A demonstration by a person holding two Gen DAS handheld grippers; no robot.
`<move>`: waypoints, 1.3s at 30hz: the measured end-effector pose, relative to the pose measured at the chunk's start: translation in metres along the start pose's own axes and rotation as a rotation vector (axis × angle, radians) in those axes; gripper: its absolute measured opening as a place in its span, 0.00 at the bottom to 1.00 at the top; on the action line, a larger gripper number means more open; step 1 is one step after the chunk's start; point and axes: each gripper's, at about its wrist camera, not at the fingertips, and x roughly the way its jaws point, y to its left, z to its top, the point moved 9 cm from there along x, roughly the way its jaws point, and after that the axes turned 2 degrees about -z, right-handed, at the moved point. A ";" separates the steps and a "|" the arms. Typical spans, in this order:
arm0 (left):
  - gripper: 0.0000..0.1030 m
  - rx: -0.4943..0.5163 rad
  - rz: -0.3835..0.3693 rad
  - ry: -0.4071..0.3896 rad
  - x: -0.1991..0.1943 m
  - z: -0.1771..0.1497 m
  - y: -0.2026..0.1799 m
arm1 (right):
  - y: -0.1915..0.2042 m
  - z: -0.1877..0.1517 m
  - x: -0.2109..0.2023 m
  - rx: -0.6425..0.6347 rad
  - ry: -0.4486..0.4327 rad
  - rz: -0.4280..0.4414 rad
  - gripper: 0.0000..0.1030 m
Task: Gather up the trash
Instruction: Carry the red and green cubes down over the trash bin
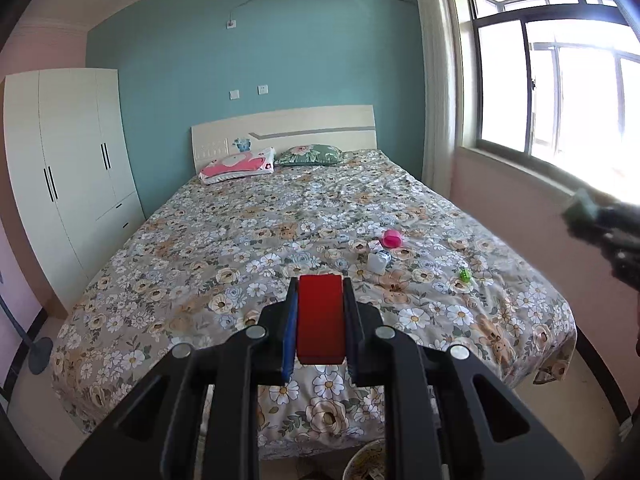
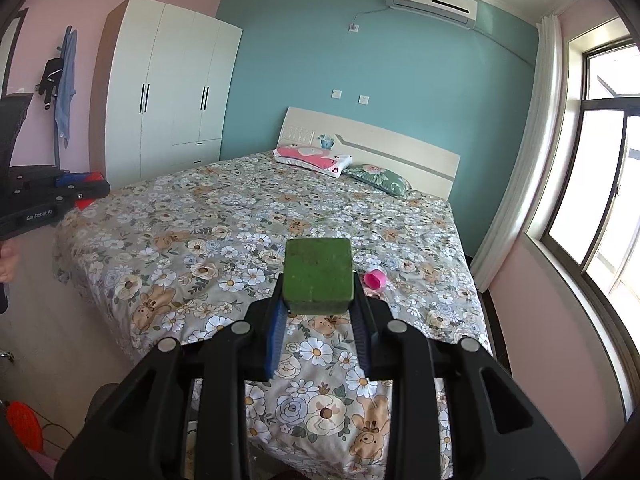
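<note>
My left gripper (image 1: 320, 280) is shut on a red rectangular block (image 1: 320, 318), held above the foot of the floral bed (image 1: 224, 240). My right gripper (image 2: 318, 280) is shut on a green block (image 2: 318, 278), also above the bed. It shows blurred at the right edge of the left wrist view (image 1: 600, 220). On the bedspread lie a pink cup (image 1: 391, 238) on its side, also in the right wrist view (image 2: 375, 279), a small white carton (image 1: 378, 261) and a small green piece (image 1: 465, 275).
A round bin (image 1: 366, 460) stands on the floor at the bed's foot, partly hidden. A white wardrobe (image 1: 68, 176) stands left of the bed, a window (image 1: 560, 80) right. Two pillows (image 1: 240, 164) lie at the headboard. A black stand base (image 1: 40, 354) sits on the floor left.
</note>
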 end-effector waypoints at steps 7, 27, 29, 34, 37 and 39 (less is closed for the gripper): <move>0.21 -0.011 -0.014 0.112 0.016 -0.080 0.010 | 0.008 -0.079 0.017 0.015 0.106 0.043 0.30; 0.21 -0.107 -0.284 0.559 0.103 -0.313 -0.067 | 0.112 -0.303 0.110 0.049 0.545 0.320 0.30; 0.21 -0.111 -0.306 0.605 0.112 -0.333 -0.076 | 0.122 -0.325 0.121 0.059 0.596 0.343 0.30; 0.21 -0.096 -0.330 0.702 0.137 -0.376 -0.093 | 0.150 -0.378 0.145 0.064 0.715 0.391 0.30; 0.21 -0.094 -0.332 0.749 0.155 -0.399 -0.100 | 0.165 -0.404 0.160 0.068 0.782 0.419 0.30; 0.21 -0.100 -0.335 0.783 0.167 -0.414 -0.104 | 0.176 -0.422 0.170 0.060 0.823 0.431 0.30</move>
